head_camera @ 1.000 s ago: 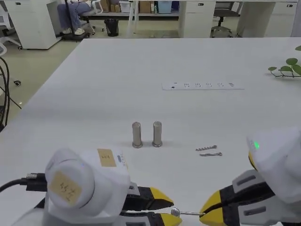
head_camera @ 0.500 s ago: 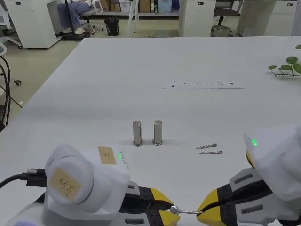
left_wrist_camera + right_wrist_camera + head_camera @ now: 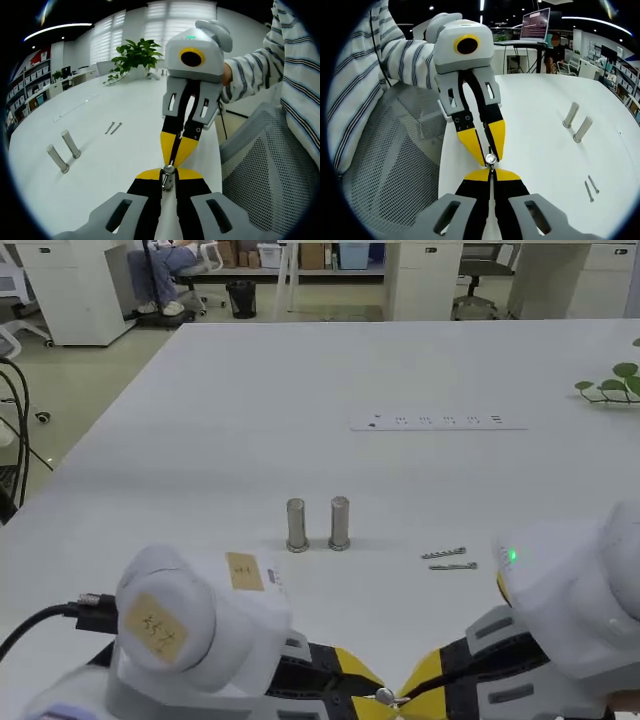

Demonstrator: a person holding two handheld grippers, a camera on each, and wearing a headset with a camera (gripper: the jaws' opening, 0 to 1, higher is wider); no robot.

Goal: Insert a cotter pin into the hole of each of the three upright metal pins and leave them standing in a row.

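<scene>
A white workbench [image 3: 200, 440] carries two short cylindrical steel pins, the left standing pin [image 3: 296, 526] and the right standing pin [image 3: 340, 523], upright and just beside each other near the middle of the table. To their right, apart from them, the farther loose cotter pin [image 3: 443, 554] and the nearer loose cotter pin [image 3: 452, 566] lie flat, close together and roughly parallel. At the near edge, the left gripper [image 3: 362, 692], with black jaws tipped in yellow, is clamped on a third steel pin [image 3: 168, 175], whose rounded head points toward the right gripper [image 3: 425, 690]. The two grippers meet tip to tip at that head. The right gripper's jaws are closed together on a thin held cotter pin [image 3: 491, 171], of which only a sliver shows, reaching the head of the third steel pin. On the far side lie a flat white power strip [image 3: 437, 421] and, at the far right edge, a green leafy plant [image 3: 612, 385]. A striped sleeve [image 3: 395, 55] and a grey mesh chair [image 3: 260, 165] appear behind the grippers.
</scene>
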